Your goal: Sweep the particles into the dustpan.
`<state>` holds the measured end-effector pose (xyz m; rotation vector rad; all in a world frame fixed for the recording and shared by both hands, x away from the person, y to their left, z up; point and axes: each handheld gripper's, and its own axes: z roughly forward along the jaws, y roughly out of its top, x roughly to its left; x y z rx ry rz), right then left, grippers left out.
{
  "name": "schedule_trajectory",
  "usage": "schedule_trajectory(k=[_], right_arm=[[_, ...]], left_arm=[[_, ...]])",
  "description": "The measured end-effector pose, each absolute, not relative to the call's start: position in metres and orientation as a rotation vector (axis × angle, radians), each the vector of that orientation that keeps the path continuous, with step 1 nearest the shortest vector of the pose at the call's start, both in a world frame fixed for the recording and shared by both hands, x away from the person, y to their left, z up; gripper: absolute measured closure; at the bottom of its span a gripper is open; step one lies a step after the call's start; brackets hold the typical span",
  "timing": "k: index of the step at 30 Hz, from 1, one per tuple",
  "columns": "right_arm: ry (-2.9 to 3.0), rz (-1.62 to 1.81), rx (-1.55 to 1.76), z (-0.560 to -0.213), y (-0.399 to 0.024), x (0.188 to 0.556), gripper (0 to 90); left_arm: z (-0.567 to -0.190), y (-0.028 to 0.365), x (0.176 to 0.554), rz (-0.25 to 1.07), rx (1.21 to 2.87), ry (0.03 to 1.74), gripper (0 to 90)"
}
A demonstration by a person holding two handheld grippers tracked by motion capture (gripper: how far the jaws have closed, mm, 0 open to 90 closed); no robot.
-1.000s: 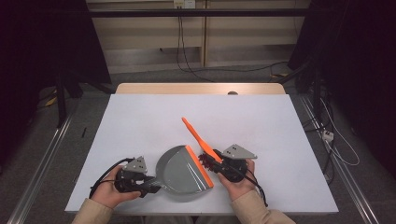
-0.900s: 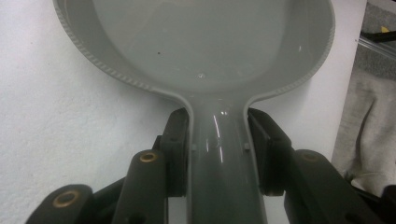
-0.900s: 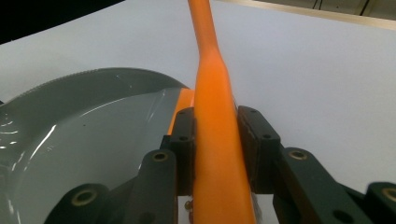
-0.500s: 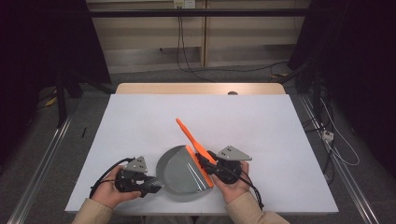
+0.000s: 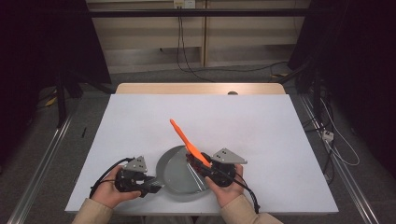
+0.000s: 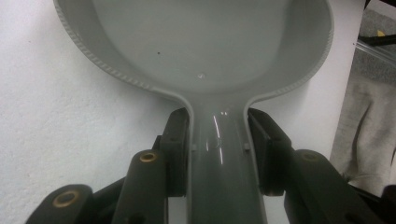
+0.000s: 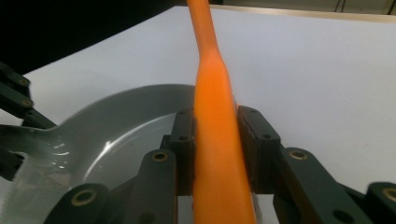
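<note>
You are working with a grey pan (image 6: pixel 210 56) of smooth, glossy plastic-looking material; its inner face reflects light, and its rim carries a fine ribbed edge. The orange utensil (image 7: pixel 215 140) you hold has a smooth, satin plastic look with a soft sheen. The pads (image 6: pixel 177 140) of the left gripper (image 6: pixel 218 140) appear as matt black rubber-like blocks, and the arms behind them are matt black with brass-coloured metal rivets. The table (image 5: pixel 261 121) shows a white, matt, finely grained surface. Its far edge is a pale wood-like strip (image 5: pixel 196 88)
</note>
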<state>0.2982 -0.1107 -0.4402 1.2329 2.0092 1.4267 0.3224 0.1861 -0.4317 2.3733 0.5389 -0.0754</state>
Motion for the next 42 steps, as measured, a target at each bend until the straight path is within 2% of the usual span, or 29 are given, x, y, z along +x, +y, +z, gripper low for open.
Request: schedule_trajectory(k=[9, 18, 31, 42], right_arm=[[2.044, 1.502, 1.142, -0.429, -0.086, 0.298, 70.7], [1.962, 1.508, 1.213, -0.421, -0.116, 0.311, 70.8], [1.932, 1.325, 1.211, -0.434, -0.142, 0.32, 70.9], [1.978, 1.356, 1.179, -0.442, -0.118, 0.304, 70.6]], left_arm=[[-0.433, 0.187, 0.322, -0.076, 2.356, 0.554, 62.6], [-0.433, 0.188, 0.322, -0.067, 2.37, 0.562, 62.6], [-0.433, 0.188, 0.322, -0.082, 2.35, 0.568, 62.6], [-0.433, 0.188, 0.322, -0.076, 2.37, 0.569, 62.6]])
